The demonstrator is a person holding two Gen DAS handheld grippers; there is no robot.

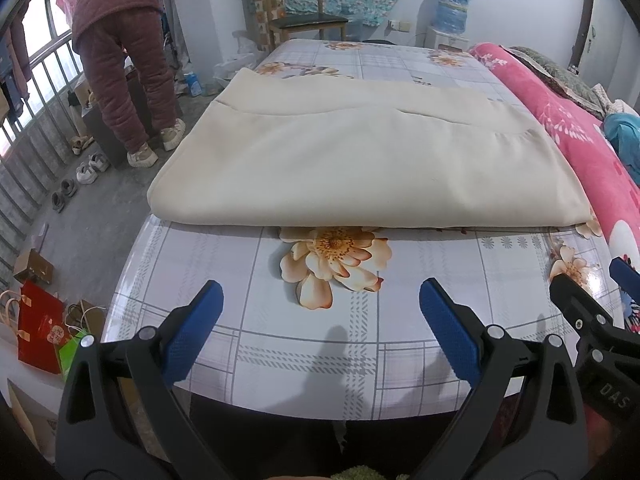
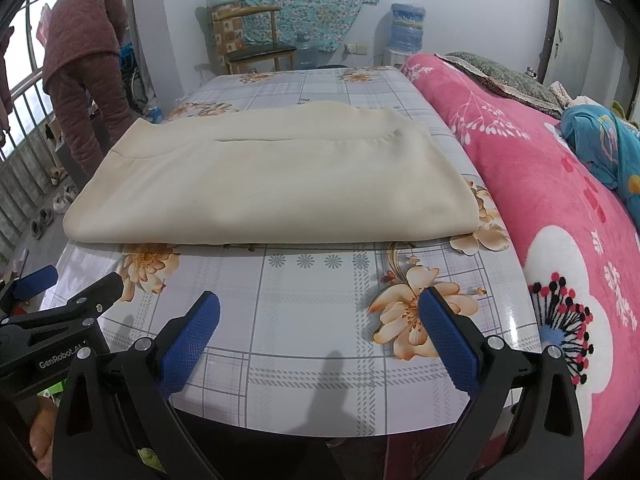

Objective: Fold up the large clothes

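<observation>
Garment (image 1: 360,160), cream and thick, lies folded into a flat rectangle across the middle of the bench (image 1: 304,344) (its cloth is checked, with orange flowers), its near folded edge smooth. Left tool (image 1: 320,332) and right tool (image 2: 320,336) hover over the bench's near edge, both spread wide, holding nothing, clear of the garment.
</observation>
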